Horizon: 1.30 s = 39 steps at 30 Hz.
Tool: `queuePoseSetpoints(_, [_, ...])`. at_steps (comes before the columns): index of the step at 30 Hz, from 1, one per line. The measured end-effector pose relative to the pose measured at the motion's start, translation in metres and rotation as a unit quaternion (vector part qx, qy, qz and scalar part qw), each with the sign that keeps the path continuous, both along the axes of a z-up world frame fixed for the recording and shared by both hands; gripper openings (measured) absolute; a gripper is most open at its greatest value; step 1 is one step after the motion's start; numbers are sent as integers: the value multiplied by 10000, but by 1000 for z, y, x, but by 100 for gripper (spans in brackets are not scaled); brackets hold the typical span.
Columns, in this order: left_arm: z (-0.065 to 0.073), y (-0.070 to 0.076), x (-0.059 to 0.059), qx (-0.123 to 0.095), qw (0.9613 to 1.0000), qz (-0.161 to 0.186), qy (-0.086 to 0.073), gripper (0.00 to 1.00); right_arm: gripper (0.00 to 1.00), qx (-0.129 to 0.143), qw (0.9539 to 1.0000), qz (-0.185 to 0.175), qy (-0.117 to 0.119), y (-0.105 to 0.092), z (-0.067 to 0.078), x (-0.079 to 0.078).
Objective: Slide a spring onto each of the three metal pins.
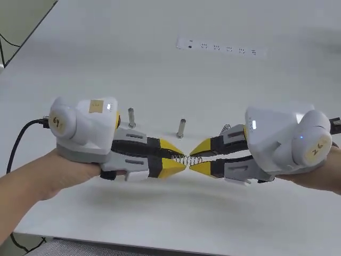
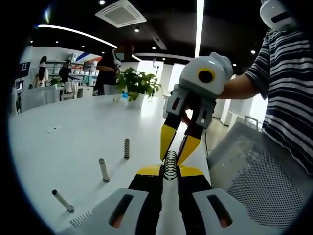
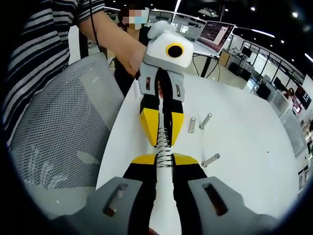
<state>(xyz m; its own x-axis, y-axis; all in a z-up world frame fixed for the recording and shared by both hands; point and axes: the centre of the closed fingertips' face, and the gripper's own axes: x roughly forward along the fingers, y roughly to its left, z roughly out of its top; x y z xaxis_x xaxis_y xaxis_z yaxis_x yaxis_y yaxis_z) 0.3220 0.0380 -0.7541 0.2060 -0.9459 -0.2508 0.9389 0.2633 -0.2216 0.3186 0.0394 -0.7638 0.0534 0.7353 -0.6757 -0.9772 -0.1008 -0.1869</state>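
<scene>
**1 spring (image 1: 184, 158) bridged between 2 grippers**

Above the bench's (image 1: 160, 213) near edge, the left gripper (image 1: 184, 162) and right gripper (image 1: 192, 160) meet tip to tip. Left jaws are closed on the spring. Right jaws sit narrowly parted around its other end; whether they clamp it cannot be determined. Farther in, toward the bench's middle, pin 1 (image 1: 131, 118) and pin 2 (image 1: 181, 128) stand bare. Pin 3 (image 2: 126, 141) carries a fitted spring (image 2: 126, 151).

Over the white table (image 1: 176, 213), the left gripper (image 1: 179, 160) and the right gripper (image 1: 195, 160) meet tip to tip, their yellow jaws closed on the two ends of a small spring (image 1: 186, 158). Behind them two metal pins (image 1: 131, 118) (image 1: 181, 128) stand upright. A white power strip (image 1: 221, 48) lies near the far edge.
</scene>
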Motion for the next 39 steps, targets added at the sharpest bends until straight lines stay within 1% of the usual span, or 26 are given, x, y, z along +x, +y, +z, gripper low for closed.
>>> queuePoseSetpoints(4, [0, 0, -2, 4, 10000, -31, 7, 7, 13, -3, 10000, -19, 54, -1, 0, -1])
queuePoseSetpoints(10, [0, 0, -3, 3, 10000, -46, 27, 7, 13, 13, 10000, -45, 74, 0, 0, -2])
queuePoseSetpoints(16, [1, -1, -3, -12, 10000, -65, 50, 7, 13, 92, 9996, -168, 188, -1, 1, -1])
queuePoseSetpoints(22, [-4, 1, -3, 93, 9999, -64, 54, 7, 14, 114, 9991, -291, 298, -5, -1, 0])
queuePoseSetpoints(26, [-4, 1, -3, 94, 9999, -75, 60, 7, 15, 18, 9992, -287, 295, -9, -5, 0])
queuePoseSetpoints(31, [-3, 0, -3, 81, 9999, -86, 69, 7, 14, 72, 9993, -259, 241, -7, -5, 0])
queuePoseSetpoints(34, [-4, 0, -4, 113, 9999, -98, 72, 7, 13, -3, 9996, -197, 213, -8, -8, -1])
queuePoseSetpoints(36, [-5, 0, -5, 141, 9998, -104, 71, 7, 13, 12, 9996, -162, 210, -8, -8, -1])
queuePoseSetpoints(39, [-5, 1, -5, 124, 9998, -91, 97, 7, 13, 42, 9996, -157, 211, -7, -7, -2])
